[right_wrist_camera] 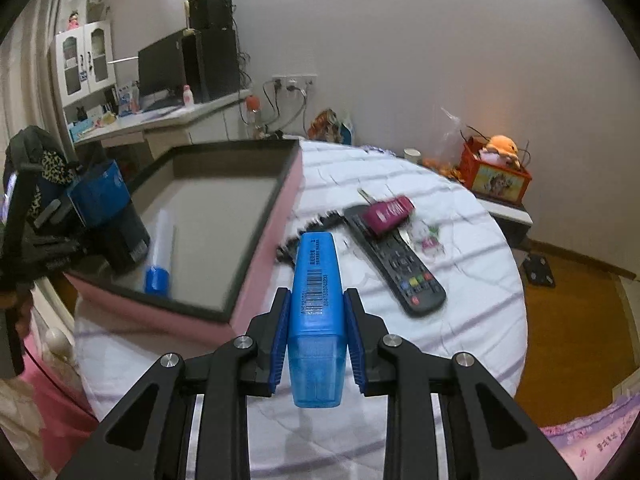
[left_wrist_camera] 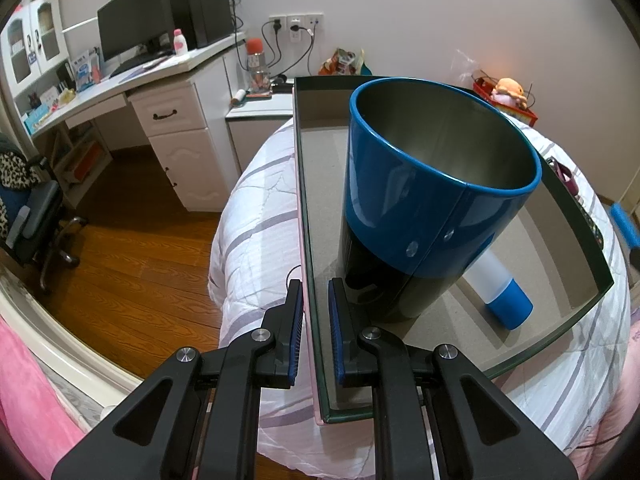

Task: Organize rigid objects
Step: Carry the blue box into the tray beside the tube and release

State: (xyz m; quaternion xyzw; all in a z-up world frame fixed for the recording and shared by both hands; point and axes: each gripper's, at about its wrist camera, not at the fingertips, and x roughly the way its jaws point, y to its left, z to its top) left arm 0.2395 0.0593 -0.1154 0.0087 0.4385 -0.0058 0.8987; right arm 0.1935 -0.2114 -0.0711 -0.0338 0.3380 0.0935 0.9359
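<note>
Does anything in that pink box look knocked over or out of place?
Only slightly: the white tube with the blue cap lies on its side in the pink box, partly behind the upright blue and black cup. Nothing looks spilled or damaged.

Both hand-held grippers: left hand-held gripper (left_wrist_camera: pixel 314 330), right hand-held gripper (right_wrist_camera: pixel 316 336), black plastic linkage arms, silver pivot screws, ribbed blue finger pads (left_wrist_camera: pixel 335 332).

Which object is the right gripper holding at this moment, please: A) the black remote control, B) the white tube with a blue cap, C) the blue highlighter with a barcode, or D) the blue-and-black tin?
C: in the right wrist view the right gripper is clamped on the blue highlighter, while the remote control lies on the bedspread.
</note>
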